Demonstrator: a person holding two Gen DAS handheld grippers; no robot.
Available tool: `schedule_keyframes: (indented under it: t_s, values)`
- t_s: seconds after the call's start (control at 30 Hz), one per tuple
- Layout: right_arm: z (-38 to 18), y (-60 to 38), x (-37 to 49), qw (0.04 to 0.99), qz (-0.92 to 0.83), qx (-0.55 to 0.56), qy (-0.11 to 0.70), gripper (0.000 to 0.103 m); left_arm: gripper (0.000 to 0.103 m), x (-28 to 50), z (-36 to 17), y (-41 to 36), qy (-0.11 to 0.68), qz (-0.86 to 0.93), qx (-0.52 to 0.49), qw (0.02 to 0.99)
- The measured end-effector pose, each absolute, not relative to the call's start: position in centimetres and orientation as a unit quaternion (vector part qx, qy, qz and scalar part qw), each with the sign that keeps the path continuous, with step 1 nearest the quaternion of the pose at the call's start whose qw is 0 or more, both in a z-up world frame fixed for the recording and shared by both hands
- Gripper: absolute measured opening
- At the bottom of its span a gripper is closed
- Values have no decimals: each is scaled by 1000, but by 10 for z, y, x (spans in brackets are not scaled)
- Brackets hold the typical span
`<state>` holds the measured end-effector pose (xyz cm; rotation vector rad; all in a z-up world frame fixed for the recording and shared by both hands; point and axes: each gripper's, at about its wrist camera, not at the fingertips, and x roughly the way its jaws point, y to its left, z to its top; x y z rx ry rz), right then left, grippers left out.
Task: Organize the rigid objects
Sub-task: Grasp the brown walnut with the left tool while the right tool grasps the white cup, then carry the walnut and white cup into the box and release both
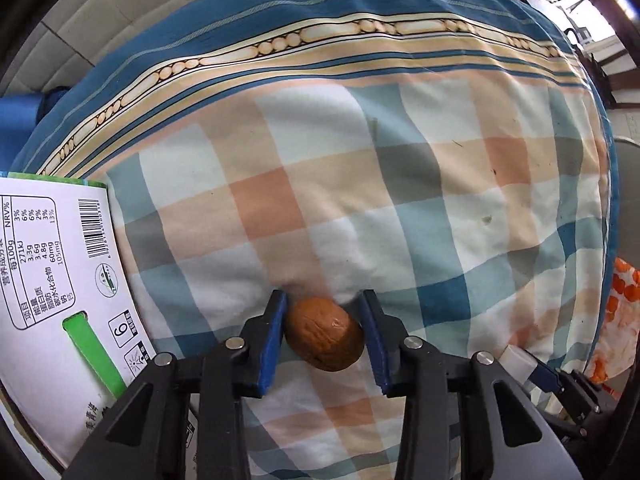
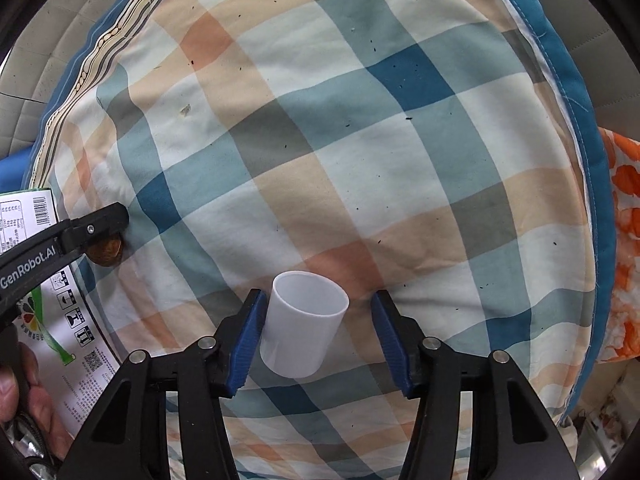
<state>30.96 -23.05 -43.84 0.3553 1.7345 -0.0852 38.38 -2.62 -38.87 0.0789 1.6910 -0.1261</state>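
A brown walnut [image 1: 325,334] lies on the checked quilt [image 1: 360,200] between the blue pads of my left gripper [image 1: 325,302]. The jaws sit close on both sides of it, the left pad touching and the right pad at its edge. The walnut also shows in the right wrist view [image 2: 107,251] under the left gripper's finger [image 2: 100,222]. A white plastic cup [image 2: 302,324] stands tilted between the fingers of my right gripper [image 2: 318,304]. The left pad touches the cup; the right pad stands apart from it, so this gripper is open.
A white cardboard box [image 1: 52,280] with a green handle strap and printed labels lies at the left, also in the right wrist view [image 2: 60,320]. An orange-and-white cloth [image 2: 624,240] hangs past the quilt's right edge. A padded headboard [image 1: 100,20] is behind.
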Motion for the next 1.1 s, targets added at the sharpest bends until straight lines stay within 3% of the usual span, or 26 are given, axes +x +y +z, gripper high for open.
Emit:
schedule_keyframes:
  t_s: [0.07, 0.23, 0.27, 0.37, 0.73, 0.83, 0.9, 0.97, 1.1]
  values:
    - [-437, -228, 308, 634, -28, 146, 759, 34, 35, 374, -381, -29, 743, -67, 35, 665]
    - [-436, -231, 303, 626, -6, 147, 766, 35, 35, 351, -373, -43, 743, -100, 46, 660]
    - [-435, -234, 303, 625, -8, 156, 765, 36, 35, 348, -376, -43, 749, -103, 39, 654]
    - [-434, -239, 301, 625, -17, 166, 763, 53, 35, 347, -388, -38, 764, -95, 11, 638]
    - [-448, -232, 289, 616, -17, 175, 768, 54, 41, 341, -408, -28, 771, -88, -5, 631]
    - [-450, -227, 285, 617, -17, 166, 769, 53, 40, 344, -415, -63, 765, -88, 9, 638]
    - [-452, -218, 282, 617, -16, 154, 771, 48, 36, 343, -415, -77, 755, -87, 27, 649]
    - [-454, -210, 279, 616, -21, 139, 775, 34, 36, 334, -413, -87, 750, -87, 42, 655]
    - [-453, -205, 273, 619, -15, 134, 774, 34, 35, 325, -408, -92, 744, -83, 43, 662]
